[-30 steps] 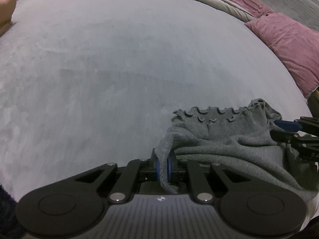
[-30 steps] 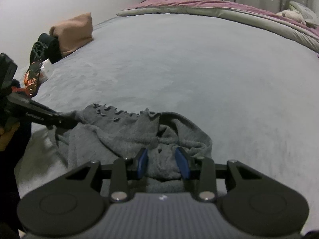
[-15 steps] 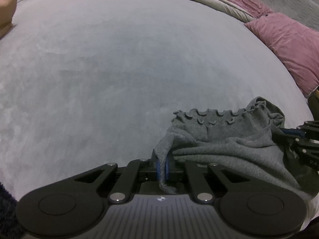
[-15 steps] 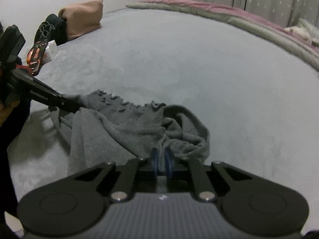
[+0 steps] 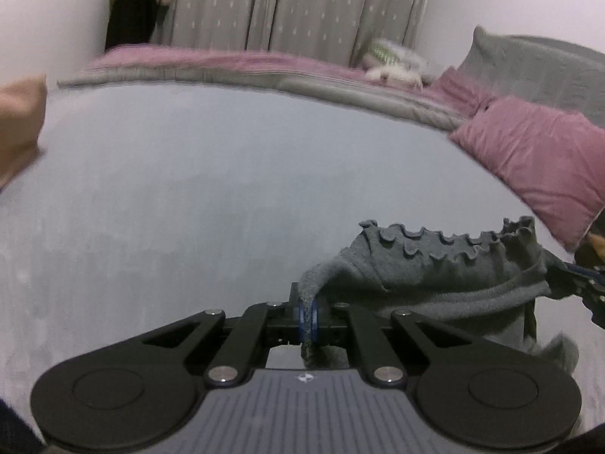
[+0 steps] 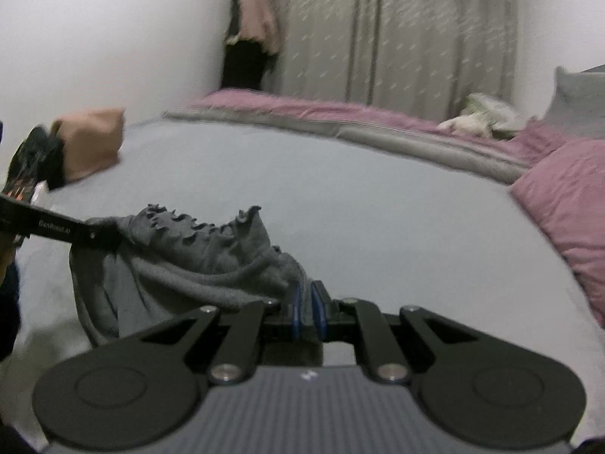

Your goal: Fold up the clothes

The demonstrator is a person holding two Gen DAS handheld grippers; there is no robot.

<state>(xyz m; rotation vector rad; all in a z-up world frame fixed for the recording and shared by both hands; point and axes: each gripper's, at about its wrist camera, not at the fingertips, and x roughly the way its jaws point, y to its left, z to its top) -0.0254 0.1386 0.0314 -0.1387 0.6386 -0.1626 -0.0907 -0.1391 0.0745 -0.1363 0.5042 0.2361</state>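
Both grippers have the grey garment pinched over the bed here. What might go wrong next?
1. The left gripper and right gripper each pinch only a thin edge of the grey garment, so it may slip free.
2. The cloth hangs bunched and sagging between them rather than stretched flat, so laying it on the bed could leave wrinkles or a crooked fold.
3. Both views are motion-blurred; at this speed the loose lower part may swing and fold under itself.

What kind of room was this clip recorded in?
Most likely a bedroom. The grey garment hangs between both grippers over a wide grey bed surface, with pink pillows along one side, a folded pink and grey quilt at the far edge, and long curtains behind.
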